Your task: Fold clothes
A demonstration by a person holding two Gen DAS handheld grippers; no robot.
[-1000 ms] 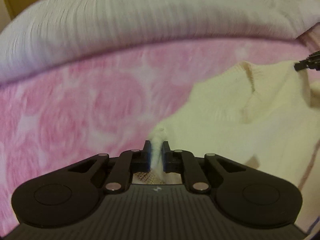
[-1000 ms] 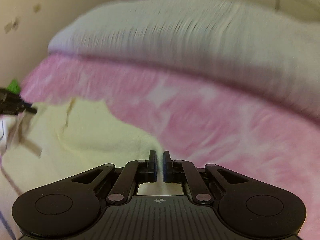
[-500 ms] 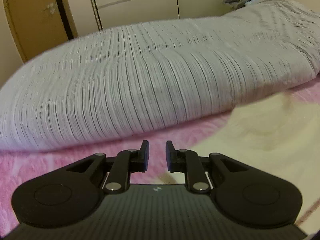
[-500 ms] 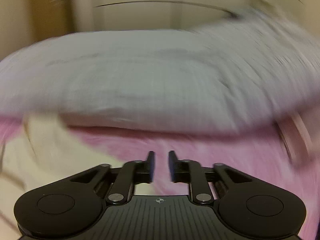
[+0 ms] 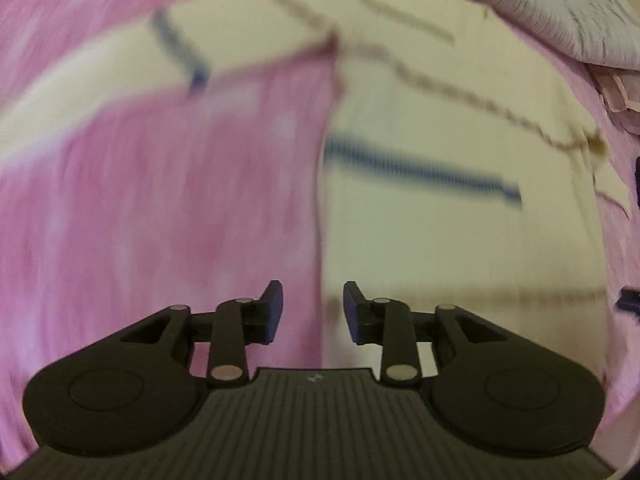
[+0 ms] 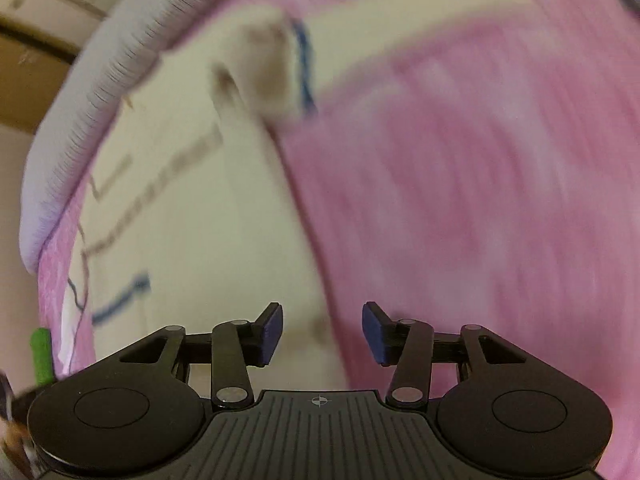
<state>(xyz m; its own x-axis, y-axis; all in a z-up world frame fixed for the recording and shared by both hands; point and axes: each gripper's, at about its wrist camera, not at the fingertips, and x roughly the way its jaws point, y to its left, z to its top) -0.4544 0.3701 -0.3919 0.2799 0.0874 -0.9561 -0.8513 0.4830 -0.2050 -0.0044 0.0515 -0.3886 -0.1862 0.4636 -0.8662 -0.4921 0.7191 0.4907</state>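
A cream knitted sweater (image 5: 440, 220) with thin blue and brown lines lies spread flat on a pink bed cover (image 5: 160, 200). One sleeve (image 5: 100, 64) stretches out to the left in the left wrist view. My left gripper (image 5: 313, 304) hovers open over the sweater's left side edge, nothing between its fingers. In the right wrist view the same sweater (image 6: 192, 220) fills the left half, its other sleeve (image 6: 400, 12) running off to the upper right. My right gripper (image 6: 322, 330) is open and empty above the sweater's right side edge. Both views are motion-blurred.
A grey striped duvet (image 5: 540, 4) is bunched along the far side of the bed and also curves around the upper left (image 6: 80, 100) in the right wrist view. The pink cover (image 6: 500, 220) spreads out bare to the right there. Cabinet fronts (image 6: 24, 68) show beyond.
Both grippers were shut on the sweater's corners, then let go and opened wider. They have swung down from facing the duvet to looking at the laid-out sweater.
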